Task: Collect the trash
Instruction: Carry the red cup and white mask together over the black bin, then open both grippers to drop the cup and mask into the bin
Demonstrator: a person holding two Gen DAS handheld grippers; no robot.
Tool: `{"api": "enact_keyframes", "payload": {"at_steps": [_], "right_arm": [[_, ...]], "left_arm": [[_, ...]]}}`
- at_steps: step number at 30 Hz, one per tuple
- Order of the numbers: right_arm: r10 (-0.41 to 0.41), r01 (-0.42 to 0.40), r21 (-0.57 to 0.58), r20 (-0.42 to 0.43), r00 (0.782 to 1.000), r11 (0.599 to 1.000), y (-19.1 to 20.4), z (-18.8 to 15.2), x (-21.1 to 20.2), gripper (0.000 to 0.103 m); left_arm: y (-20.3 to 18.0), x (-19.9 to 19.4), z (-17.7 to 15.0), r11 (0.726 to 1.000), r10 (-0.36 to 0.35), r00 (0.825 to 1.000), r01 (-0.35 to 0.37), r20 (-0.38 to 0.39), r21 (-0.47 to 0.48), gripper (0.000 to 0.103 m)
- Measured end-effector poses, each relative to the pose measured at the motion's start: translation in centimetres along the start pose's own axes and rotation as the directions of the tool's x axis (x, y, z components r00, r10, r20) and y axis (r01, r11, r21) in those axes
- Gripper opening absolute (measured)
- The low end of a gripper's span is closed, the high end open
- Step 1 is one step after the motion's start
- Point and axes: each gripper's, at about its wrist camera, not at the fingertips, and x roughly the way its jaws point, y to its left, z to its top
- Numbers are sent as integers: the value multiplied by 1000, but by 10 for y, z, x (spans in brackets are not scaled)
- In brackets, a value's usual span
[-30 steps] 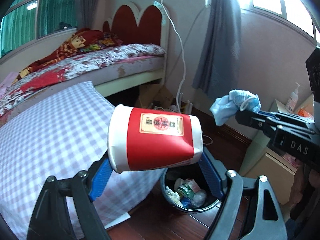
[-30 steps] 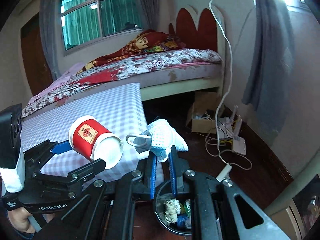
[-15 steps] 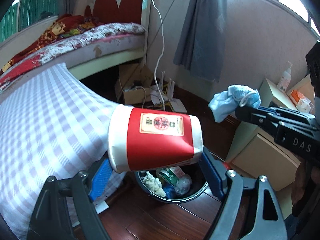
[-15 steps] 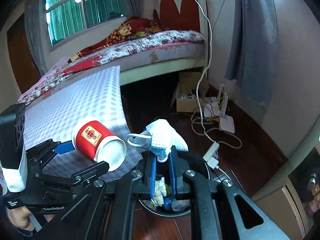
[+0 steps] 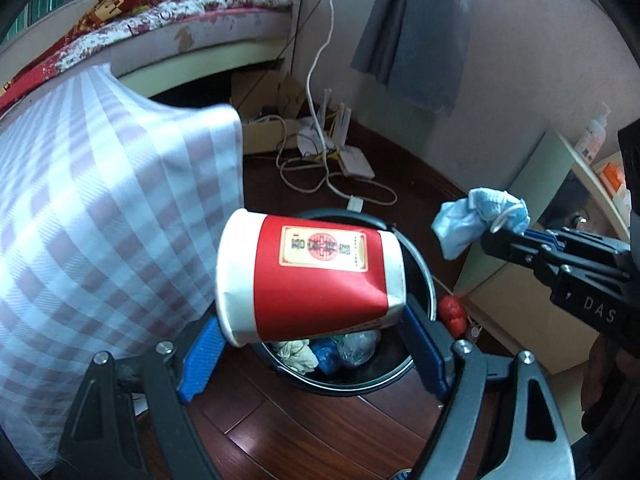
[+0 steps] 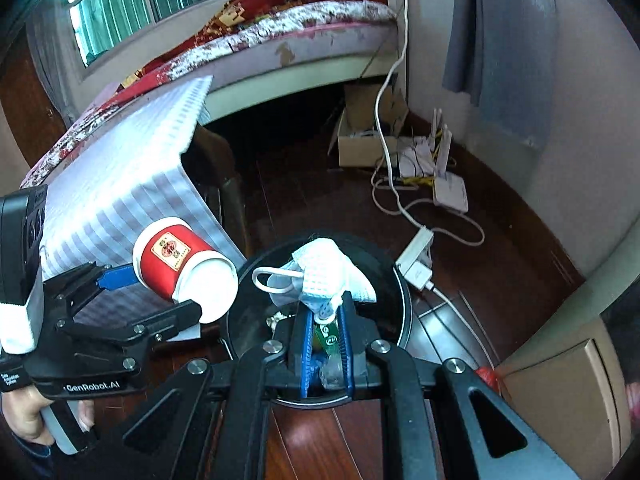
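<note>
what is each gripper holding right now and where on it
The left gripper clamps the red paper cup sideways across its body. The right gripper pinches the crumpled face mask at its bunched lower end.

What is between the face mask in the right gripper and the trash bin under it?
Nothing visible. The right gripper holds the face mask above the open trash bin, which has no lid. Only earlier trash lies inside. The paper cup hangs off to the left.
</note>
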Motion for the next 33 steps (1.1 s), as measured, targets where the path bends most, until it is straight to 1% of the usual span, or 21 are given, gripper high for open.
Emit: {"api": "enact_keyframes", "payload": {"at_steps": [6, 22, 26, 27, 28, 29, 30, 31, 32, 33], "right_arm": [[8, -8, 4, -36, 999, 1000, -7, -4, 18, 12], [28, -29, -15, -85, 996, 999, -4, -7, 41, 12], [39, -41, -15, -104, 994, 999, -7, -5, 47, 12], [40, -41, -15, -106, 994, 999, -7, -6, 49, 12], [45, -47, -12, -112, 993, 999, -9, -7, 51, 13], [62, -63, -8, -127, 990, 998, -10, -8, 56, 13], [68, -70, -11, -146, 987, 997, -11, -10, 60, 16], [48, -52, -19, -167, 985, 998, -11, -12, 65, 20], [6, -11, -26, -180, 984, 1000, -13, -15, 69, 46], [-17, 13, -22, -183, 983, 1000, -16, -17, 71, 85]], "left_arm": [[-1, 13, -2, 1000, -4, 1000, 4, -31, 3, 83], [2, 43, -3, 1000, -25, 996, 24, -82, -12, 83], [7, 49, -4, 998, -51, 994, 48, -93, -41, 84], [8, 52, -5, 997, -61, 993, 56, -99, -50, 87], [9, 55, -6, 996, -67, 992, 61, -107, -60, 93], [12, 57, -9, 996, -50, 993, 42, -109, -75, 103], [17, 58, -11, 995, -44, 993, 34, -106, -95, 102], [21, 60, -13, 993, -51, 992, 38, -115, -115, 102], [26, 61, -17, 991, -34, 991, 17, -126, -132, 102], [28, 60, -19, 991, -13, 992, -4, -126, -134, 102]]}}
